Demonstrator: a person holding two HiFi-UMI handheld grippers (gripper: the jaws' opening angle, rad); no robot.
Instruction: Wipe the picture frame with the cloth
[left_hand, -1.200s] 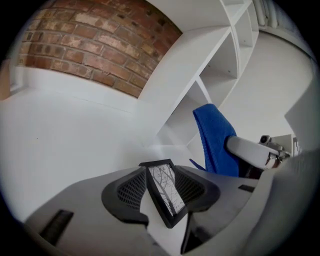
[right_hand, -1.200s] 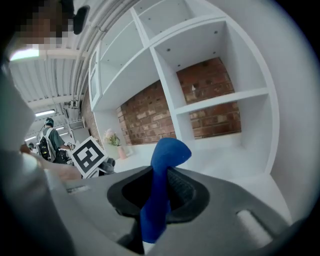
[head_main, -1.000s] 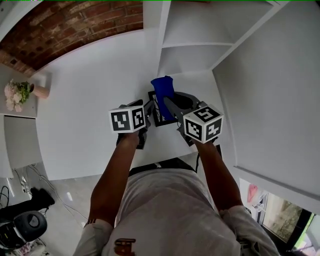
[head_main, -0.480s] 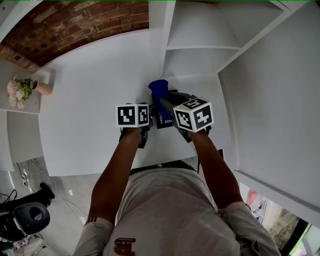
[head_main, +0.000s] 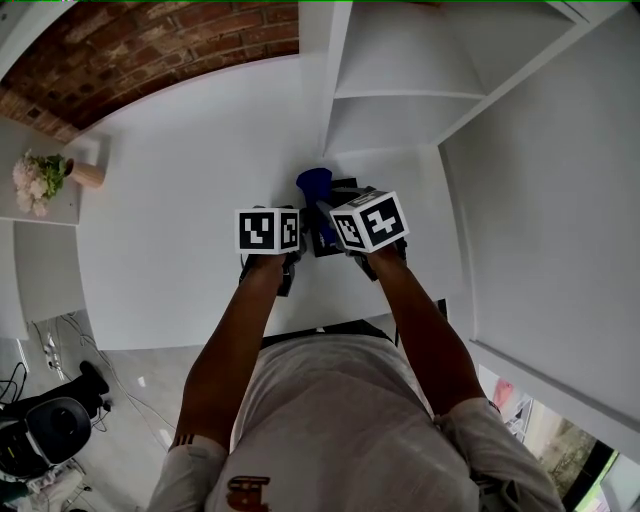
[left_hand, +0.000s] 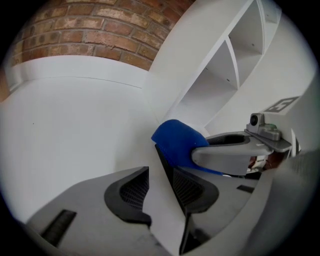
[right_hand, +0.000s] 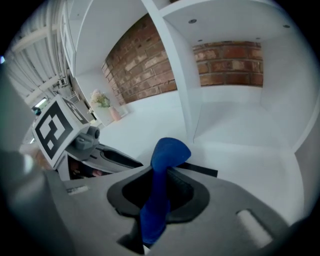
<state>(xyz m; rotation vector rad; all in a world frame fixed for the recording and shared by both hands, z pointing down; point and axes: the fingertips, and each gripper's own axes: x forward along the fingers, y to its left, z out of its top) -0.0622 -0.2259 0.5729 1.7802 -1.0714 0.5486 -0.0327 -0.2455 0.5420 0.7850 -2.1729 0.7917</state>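
A black-edged picture frame (head_main: 320, 243) stands on the white desk (head_main: 170, 220), mostly hidden behind the two marker cubes. In the left gripper view its white panel (left_hand: 162, 210) sits edge-on between the jaws of my left gripper (left_hand: 161, 190), which are closing round it. My right gripper (right_hand: 157, 195) is shut on a blue cloth (right_hand: 167, 150) that bulges above its jaws. The cloth (head_main: 313, 183) rests against the frame's top edge (right_hand: 200, 170), just beyond my left gripper (head_main: 297, 232). My right gripper (head_main: 326, 215) comes in from the right.
A white shelf unit (head_main: 400, 110) with open compartments rises behind and to the right of the frame. A brick wall (head_main: 150, 40) runs along the back. A pot of flowers (head_main: 38, 185) stands on a side surface far left.
Both grippers have come down. The right one has swung left and lower with the cloth, bringing it onto the frame's top. The left jaws have narrowed round the frame.
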